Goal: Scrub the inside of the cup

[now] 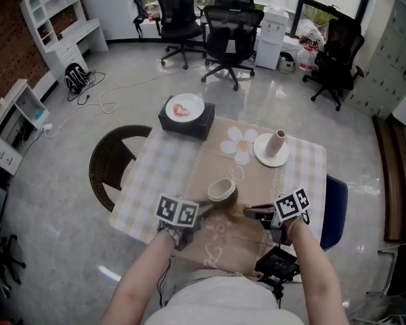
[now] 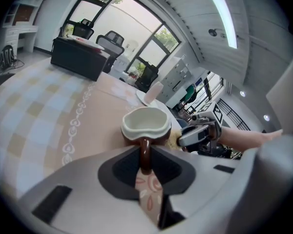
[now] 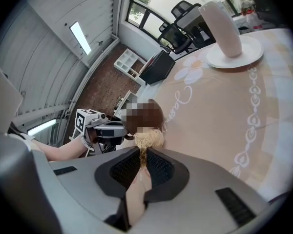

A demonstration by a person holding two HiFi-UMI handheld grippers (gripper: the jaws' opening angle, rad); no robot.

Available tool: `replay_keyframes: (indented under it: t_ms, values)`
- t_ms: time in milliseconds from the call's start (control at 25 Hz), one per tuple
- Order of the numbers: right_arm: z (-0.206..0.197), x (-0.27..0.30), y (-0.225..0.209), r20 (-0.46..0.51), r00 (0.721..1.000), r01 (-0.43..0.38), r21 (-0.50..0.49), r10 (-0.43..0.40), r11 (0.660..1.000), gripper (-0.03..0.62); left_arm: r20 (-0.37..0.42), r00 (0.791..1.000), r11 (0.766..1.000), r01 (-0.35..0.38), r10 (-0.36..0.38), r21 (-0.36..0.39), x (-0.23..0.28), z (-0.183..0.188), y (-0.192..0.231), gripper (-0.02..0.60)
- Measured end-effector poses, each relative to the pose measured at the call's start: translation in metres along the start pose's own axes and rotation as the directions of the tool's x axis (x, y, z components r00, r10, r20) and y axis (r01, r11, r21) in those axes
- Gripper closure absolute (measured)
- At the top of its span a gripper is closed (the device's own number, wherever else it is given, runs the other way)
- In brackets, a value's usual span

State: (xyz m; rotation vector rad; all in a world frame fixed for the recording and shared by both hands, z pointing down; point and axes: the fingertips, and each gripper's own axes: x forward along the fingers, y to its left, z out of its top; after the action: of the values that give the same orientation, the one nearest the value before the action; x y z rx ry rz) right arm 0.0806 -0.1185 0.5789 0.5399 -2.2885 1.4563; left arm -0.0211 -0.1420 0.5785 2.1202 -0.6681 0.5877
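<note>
Grey office floor (image 1: 271,107) around table. Checked-cloth table (image 1: 159,171) with beige runner (image 1: 210,164) under both tongs. Left gripper (image 2: 145,154) clenched on handle (image 2: 144,143) of brown ceramic cup (image 2: 145,122), cream inside, just ahead of its jaws. Right gripper (image 3: 143,154) grasping straw-coloured fibre scrubber (image 3: 149,139), just beside cup.

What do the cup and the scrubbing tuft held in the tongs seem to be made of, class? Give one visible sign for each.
The cup is likely glazed ceramic: glossy brown outside, cream inside, with a thick rounded rim. The scrubbing tuft is matte, pale yellow tangled fibres, perhaps loofah or another plant fibre, though plastic strands cannot be ruled out.
</note>
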Motion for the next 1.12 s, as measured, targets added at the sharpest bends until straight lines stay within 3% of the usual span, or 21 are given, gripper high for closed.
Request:
replay_keyframes:
  t_ms: [360,560,800,1120]
  values:
    - [-0.011,0.013,0.011,-0.056,0.998,0.009,-0.116,-0.016,0.993,0.551,0.009,1.000,0.999,-0.009,0.009,-0.037,0.001,0.002,-0.004,0.515]
    - [-0.011,0.015,0.014,-0.046,0.999,0.007,-0.149,-0.014,0.989,0.553,0.024,1.000,0.996,0.002,0.001,-0.090,0.002,0.005,-0.006,0.515]
    - [-0.016,0.017,0.018,-0.043,0.999,0.004,-0.229,-0.014,0.973,0.553,0.027,1.000,0.995,0.010,-0.008,-0.095,0.004,0.007,-0.010,0.515]
    - [-0.018,0.013,0.034,-0.055,0.998,-0.009,-0.337,-0.010,0.941,0.551,-0.006,1.000,0.999,-0.026,0.026,0.028,0.007,0.005,-0.017,0.515]
